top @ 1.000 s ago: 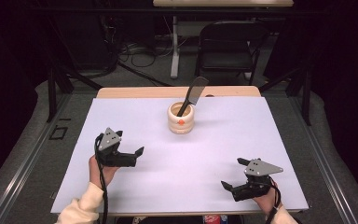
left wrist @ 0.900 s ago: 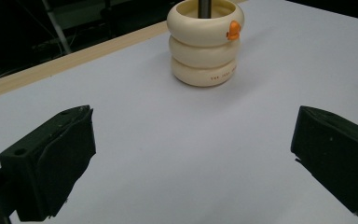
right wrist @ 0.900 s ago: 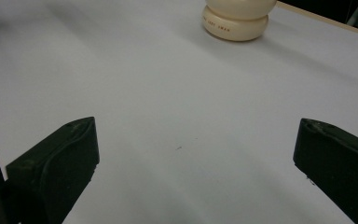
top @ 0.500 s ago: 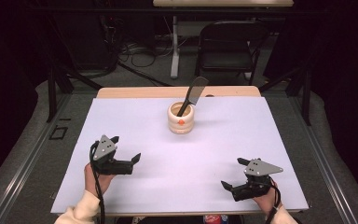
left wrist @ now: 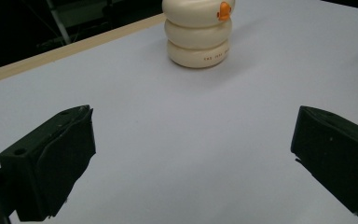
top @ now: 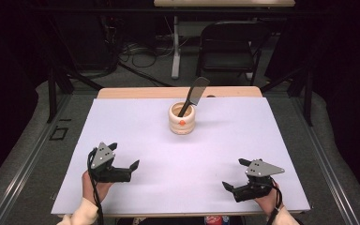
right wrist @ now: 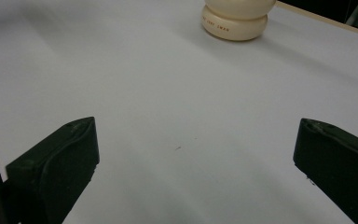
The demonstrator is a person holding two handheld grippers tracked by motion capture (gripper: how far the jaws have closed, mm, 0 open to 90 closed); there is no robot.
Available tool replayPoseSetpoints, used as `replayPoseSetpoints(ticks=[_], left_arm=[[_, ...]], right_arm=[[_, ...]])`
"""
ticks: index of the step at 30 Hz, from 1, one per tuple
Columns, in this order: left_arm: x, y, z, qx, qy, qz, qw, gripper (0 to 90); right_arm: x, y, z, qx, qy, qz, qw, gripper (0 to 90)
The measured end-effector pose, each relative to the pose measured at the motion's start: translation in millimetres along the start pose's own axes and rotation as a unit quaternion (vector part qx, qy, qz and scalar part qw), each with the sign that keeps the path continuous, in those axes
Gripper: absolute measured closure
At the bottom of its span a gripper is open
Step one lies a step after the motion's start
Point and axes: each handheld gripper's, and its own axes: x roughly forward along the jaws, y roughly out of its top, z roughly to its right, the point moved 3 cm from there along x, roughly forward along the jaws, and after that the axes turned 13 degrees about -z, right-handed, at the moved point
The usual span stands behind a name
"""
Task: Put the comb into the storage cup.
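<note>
2 open grippers rest well short of the cream holder [top: 182, 119].

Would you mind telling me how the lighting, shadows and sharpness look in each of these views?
High view: the white table sheet is evenly lit against a dark room, slightly soft overall. Left gripper view: the cream ribbed holder with the orange dot casts a faint shadow on the sheet; its small print is readable though blurry. Right gripper view: the holder's base is sharp enough, and the sheet darkens toward the upper left corner.
</note>
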Motion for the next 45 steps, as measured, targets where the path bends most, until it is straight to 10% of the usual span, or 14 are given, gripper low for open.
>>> replayPoseSetpoints(ticks=[45], left_arm=[[-19.8, -36.2, 13.3, 0.007, 0.012, 0.009, 0.9999, 0.0]], right_arm=[[0.1, 0.1, 0.0, 0.001, 0.001, 0.002, 1.0, 0.0]])
